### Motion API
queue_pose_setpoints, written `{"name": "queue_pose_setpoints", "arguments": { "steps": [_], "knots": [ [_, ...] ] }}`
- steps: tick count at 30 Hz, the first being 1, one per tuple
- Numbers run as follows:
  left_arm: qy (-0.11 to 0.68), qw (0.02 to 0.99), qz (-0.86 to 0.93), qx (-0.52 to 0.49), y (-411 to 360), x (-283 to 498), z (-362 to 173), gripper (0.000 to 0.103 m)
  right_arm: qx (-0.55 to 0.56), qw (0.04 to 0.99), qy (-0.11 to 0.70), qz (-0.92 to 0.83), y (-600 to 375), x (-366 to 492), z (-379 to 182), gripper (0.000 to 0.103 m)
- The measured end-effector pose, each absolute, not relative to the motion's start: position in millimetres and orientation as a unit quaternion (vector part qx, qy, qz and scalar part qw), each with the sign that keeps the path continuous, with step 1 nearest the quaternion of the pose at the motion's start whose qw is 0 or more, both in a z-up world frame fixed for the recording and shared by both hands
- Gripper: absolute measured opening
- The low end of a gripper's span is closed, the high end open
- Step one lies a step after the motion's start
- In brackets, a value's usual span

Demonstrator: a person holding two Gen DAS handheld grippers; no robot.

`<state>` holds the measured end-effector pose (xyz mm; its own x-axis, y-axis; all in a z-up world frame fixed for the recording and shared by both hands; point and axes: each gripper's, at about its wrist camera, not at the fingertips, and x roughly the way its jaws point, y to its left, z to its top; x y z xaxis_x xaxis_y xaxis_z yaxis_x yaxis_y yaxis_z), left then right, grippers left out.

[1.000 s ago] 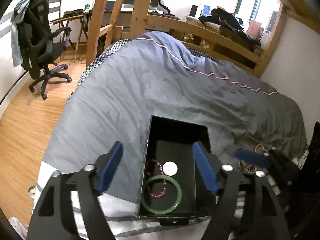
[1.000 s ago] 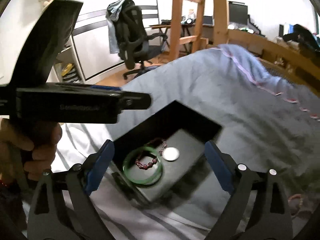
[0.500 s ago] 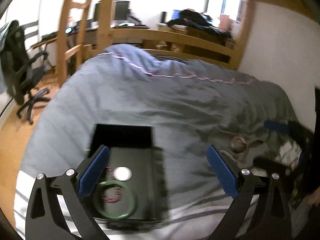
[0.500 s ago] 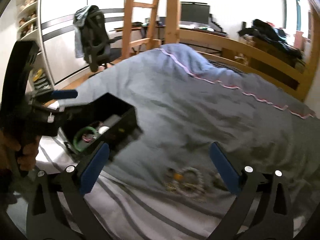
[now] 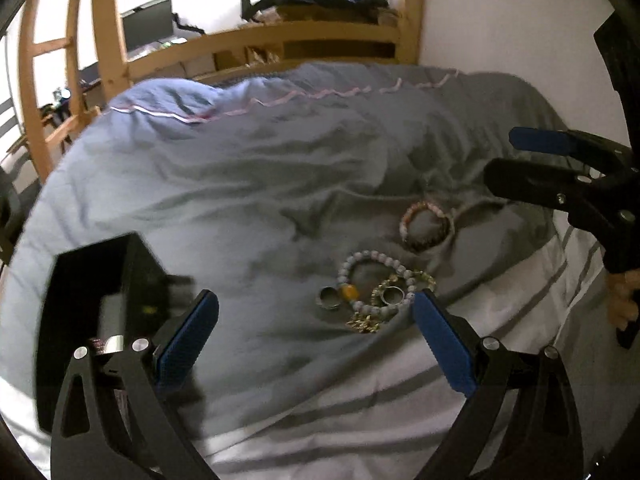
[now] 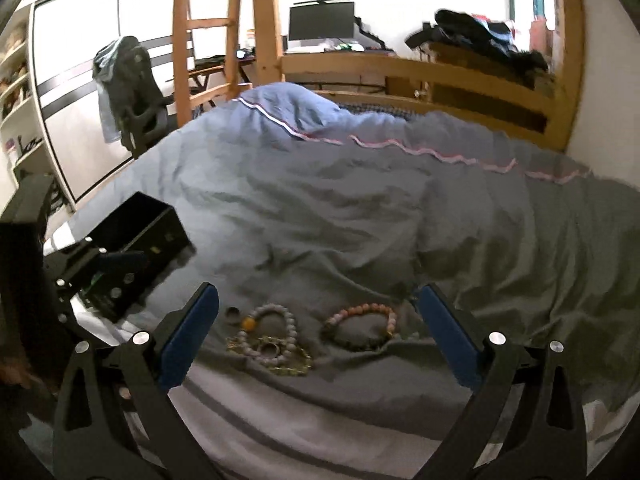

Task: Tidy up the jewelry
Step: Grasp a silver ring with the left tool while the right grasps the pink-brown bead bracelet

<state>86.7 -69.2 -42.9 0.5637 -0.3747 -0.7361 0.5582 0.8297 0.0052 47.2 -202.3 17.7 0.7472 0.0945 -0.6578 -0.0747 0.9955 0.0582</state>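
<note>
Jewelry pile (image 6: 272, 340) on duvet (image 6: 360, 208), between spread fingers of empty right claw (image 6: 316, 336); left claw (image 5: 316, 344) likewise wide, empty.

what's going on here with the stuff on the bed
A person with two handheld grippers is sorting jewelry on a bed. Both the left gripper and right gripper are open and empty, aimed at bracelets and rings lying on the duvet. The black box sits to the left.

Both wrist views face bracelets (image 5: 426, 227) (image 6: 360, 326) from opposite sides
</note>
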Motion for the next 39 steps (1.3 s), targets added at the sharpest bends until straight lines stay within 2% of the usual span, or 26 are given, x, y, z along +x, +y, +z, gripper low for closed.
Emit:
{"name": "queue_pose_setpoints", "arguments": {
  "steps": [1,3,8,10,12,15,18,19,20,21,26,28,39],
  "knots": [
    [0.391,0.872,-0.268,0.118,-73.7,90.6,-48.4,0.095,0.02,0.933,0.357,0.045,-205.5,48.9,11.4,0.093],
    [0.41,0.863,-0.272,0.116,-81.2,100.5,-61.1,0.084,0.038,0.924,0.378,0.042,-213.7,55.2,-7.6,0.069],
    [0.434,0.849,-0.273,0.129,-94.5,117.5,-84.4,0.067,0.094,0.9,0.423,0.038,-230.6,73.2,-46.6,0.057],
    [0.438,0.849,-0.265,0.128,-94.4,121.5,-92.6,0.066,0.1,0.895,0.432,0.045,-228.2,80.7,-56.1,0.05],
    [0.445,0.847,-0.266,0.116,-91.9,123.5,-100.3,0.066,0.09,0.893,0.438,0.055,-220.7,87.1,-63.6,0.047],
    [0.448,0.845,-0.268,0.112,-92.3,127.0,-104.1,0.06,0.063,0.886,0.456,0.056,-210.6,97.5,-77.8,0.041],
    [0.45,0.844,-0.271,0.111,-94.2,131.6,-106.3,0.045,0.049,0.877,0.474,0.061,-204.7,105.3,-90.2,0.033],
    [0.45,0.843,-0.273,0.113,-94.5,131.6,-106.3,0.035,0.049,0.874,0.479,0.065,-203.3,106.3,-92.1,0.023],
    [0.453,0.839,-0.279,0.112,-94.7,131.6,-106.1,0.022,0.05,0.872,0.481,0.07,-202.5,106.7,-92.7,0.02],
    [0.454,0.839,-0.28,0.111,-94.7,130.8,-105.4,0.019,0.051,0.871,0.482,0.075,-201.9,106.9,-93.0,0.017],
    [0.455,0.838,-0.28,0.108,-93.8,131.1,-103.3,0.019,0.058,0.872,0.478,0.086,-199.1,104.7,-89.4,0.015],
    [0.453,0.84,-0.28,0.105,-93.4,130.2,-100.5,0.019,0.054,0.878,0.467,0.089,-197.2,101.1,-83.4,0.009],
    [0.43,0.853,-0.282,0.084,-80.8,117.8,-78.2,0.019,0.077,0.915,0.389,0.074,-210.7,81.9,-47.0,0.009]
  ]
}}
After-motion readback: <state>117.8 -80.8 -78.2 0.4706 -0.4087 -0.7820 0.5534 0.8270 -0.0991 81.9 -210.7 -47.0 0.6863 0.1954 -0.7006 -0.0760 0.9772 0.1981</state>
